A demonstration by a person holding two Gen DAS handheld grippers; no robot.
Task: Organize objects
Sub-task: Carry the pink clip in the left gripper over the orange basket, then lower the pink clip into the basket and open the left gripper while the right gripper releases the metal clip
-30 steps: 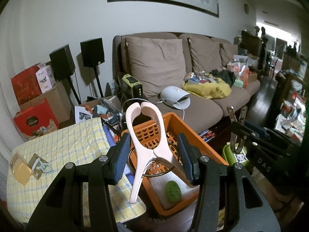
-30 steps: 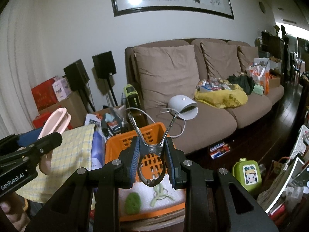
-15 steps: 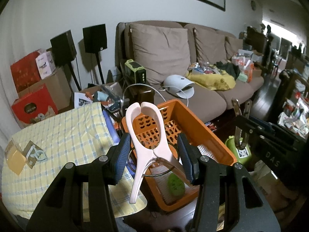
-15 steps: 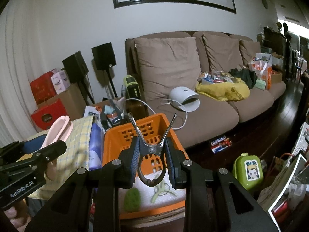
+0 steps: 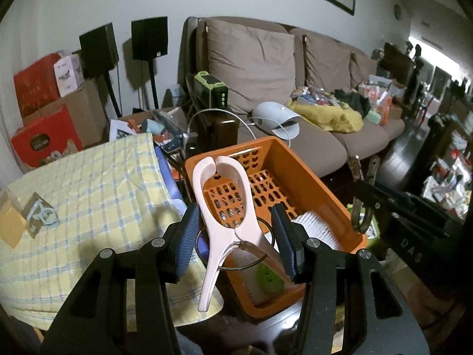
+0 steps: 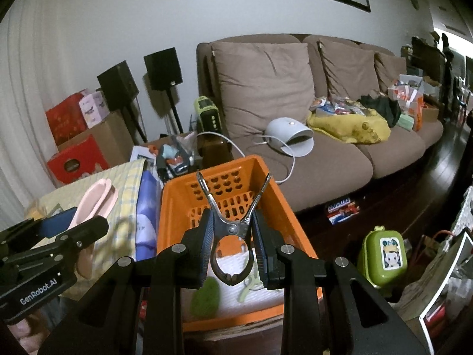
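Observation:
My left gripper [image 5: 236, 236] is shut on a large pink plastic clip [image 5: 223, 207], held upright above the near left corner of the orange basket [image 5: 298, 174]. My right gripper [image 6: 232, 242] is shut on a metal clip [image 6: 232, 224] with its arms pointing up, above the same basket [image 6: 174, 207]. In the basket lie a white cloth [image 6: 266, 295], a green fuzzy object [image 6: 205, 297] and a pale green clip [image 6: 246, 287]. The left gripper and pink clip [image 6: 94, 201] show at the left of the right wrist view.
A yellow checked cloth [image 5: 88, 195] covers the surface left of the basket, with a small packet [image 5: 35, 216] on it. A brown sofa [image 6: 295, 118] with a white device [image 6: 289, 136] stands behind. A green toy case [image 6: 384, 251] sits on the dark floor at right.
Both grippers have lowered and tilted down toward the basket, which now sits closer and larger in both views. Each clip is still held.

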